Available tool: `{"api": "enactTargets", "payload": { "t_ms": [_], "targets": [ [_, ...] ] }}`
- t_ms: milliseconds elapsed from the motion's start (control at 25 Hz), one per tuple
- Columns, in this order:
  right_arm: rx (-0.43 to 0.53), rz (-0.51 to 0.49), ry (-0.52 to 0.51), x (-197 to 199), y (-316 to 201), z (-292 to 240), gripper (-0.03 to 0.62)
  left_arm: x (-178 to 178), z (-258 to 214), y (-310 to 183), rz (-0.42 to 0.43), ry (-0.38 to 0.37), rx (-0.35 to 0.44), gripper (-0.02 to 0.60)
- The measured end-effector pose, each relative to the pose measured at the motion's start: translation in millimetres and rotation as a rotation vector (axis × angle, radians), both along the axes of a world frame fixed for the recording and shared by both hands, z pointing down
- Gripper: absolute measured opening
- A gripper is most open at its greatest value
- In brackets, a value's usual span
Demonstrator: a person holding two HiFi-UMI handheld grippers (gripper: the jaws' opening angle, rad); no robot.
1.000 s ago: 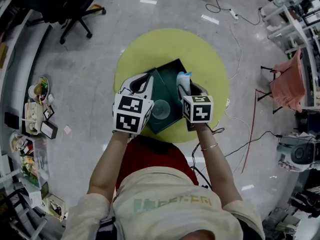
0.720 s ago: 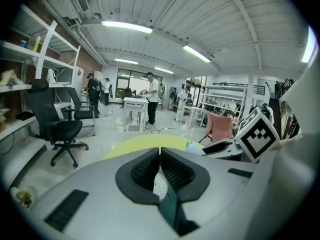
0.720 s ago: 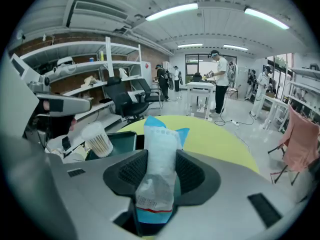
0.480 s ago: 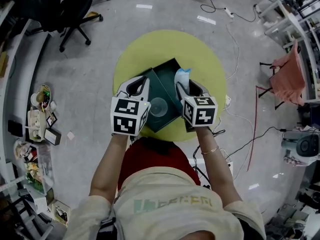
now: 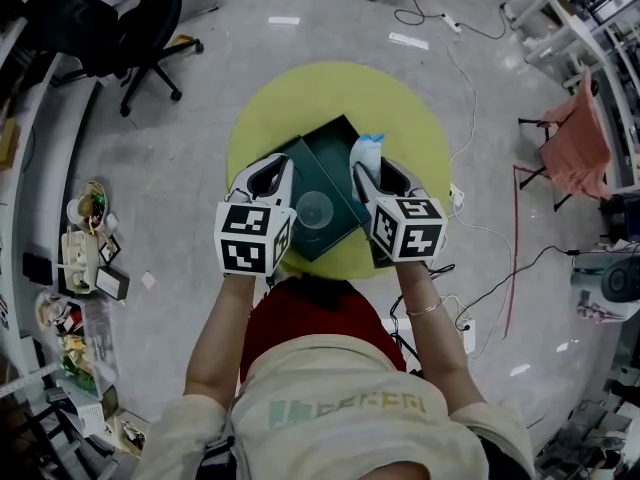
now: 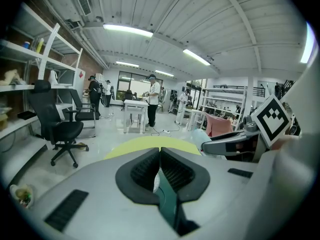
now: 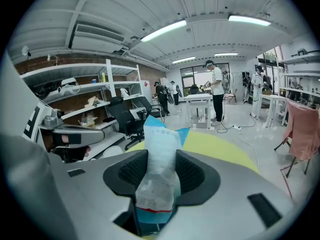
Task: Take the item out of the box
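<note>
A dark green box (image 5: 322, 158) lies open on the round yellow table (image 5: 400, 98), with a clear round disc (image 5: 313, 211) inside it. My left gripper (image 5: 281, 164) is at the box's left side; its jaws are shut on a thin green edge of the box (image 6: 167, 199). My right gripper (image 5: 363, 167) is over the box's right side, shut on a light blue and white pouch (image 5: 368, 149). In the right gripper view the pouch (image 7: 159, 134) stands upright between the pads and sticks out past the tips.
A black office chair (image 5: 150, 28) stands at the back left. Clutter lines the left edge (image 5: 80, 248). Cables (image 5: 480, 258) trail on the floor at the right, near a pink-draped chair (image 5: 580, 158). People (image 6: 152, 101) stand by far tables.
Both grippers have lifted slightly toward the camera and spread a little apart. The pouch stays in the right jaws and the left stays on the box edge.
</note>
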State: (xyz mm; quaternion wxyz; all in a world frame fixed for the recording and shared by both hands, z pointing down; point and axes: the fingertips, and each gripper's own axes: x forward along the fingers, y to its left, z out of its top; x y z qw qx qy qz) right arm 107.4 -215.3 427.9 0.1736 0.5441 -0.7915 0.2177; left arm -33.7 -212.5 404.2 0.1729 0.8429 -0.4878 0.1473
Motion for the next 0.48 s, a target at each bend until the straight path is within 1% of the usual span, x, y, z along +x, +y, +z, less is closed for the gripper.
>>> {"api": "enactTargets", "payload": {
  "t_ms": [480],
  "targets": [
    [0.057,0.024,-0.048,3,23,-22,0.204,-2,-11,11,0.001,0.013,0.041,0.029]
  ]
}}
